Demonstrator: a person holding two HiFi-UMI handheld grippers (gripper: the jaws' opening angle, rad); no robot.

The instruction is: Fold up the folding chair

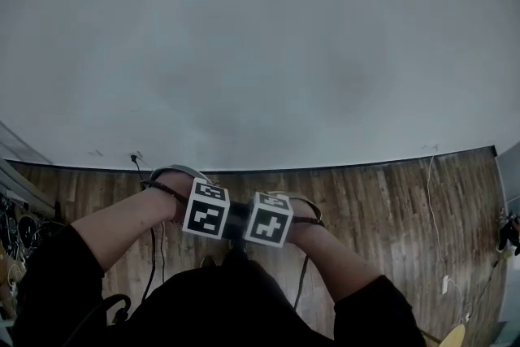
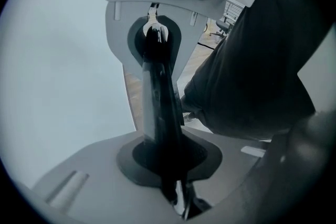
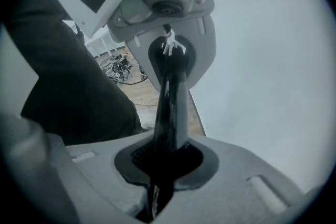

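Note:
A glossy black bar [image 2: 160,107], apparently part of the folding chair, runs straight away from the camera in the left gripper view. My left gripper [image 2: 170,176] is shut on its near end, and my right gripper [image 2: 152,34] meets its far end. The right gripper view mirrors this: my right gripper [image 3: 157,170] is shut on the same bar [image 3: 170,113], with my left gripper [image 3: 168,50] at the far end. In the head view both marker cubes sit side by side, left gripper [image 1: 207,215] and right gripper [image 1: 270,219], over my dark clothing. The rest of the chair is hidden.
A plain pale wall [image 1: 260,36] fills the view ahead, above a wooden floor [image 1: 382,207]. Cables [image 1: 435,207] trail across the floor at the right and clutter [image 1: 16,232] stands at the far left. My dark clothing [image 2: 262,71] is close beside the grippers.

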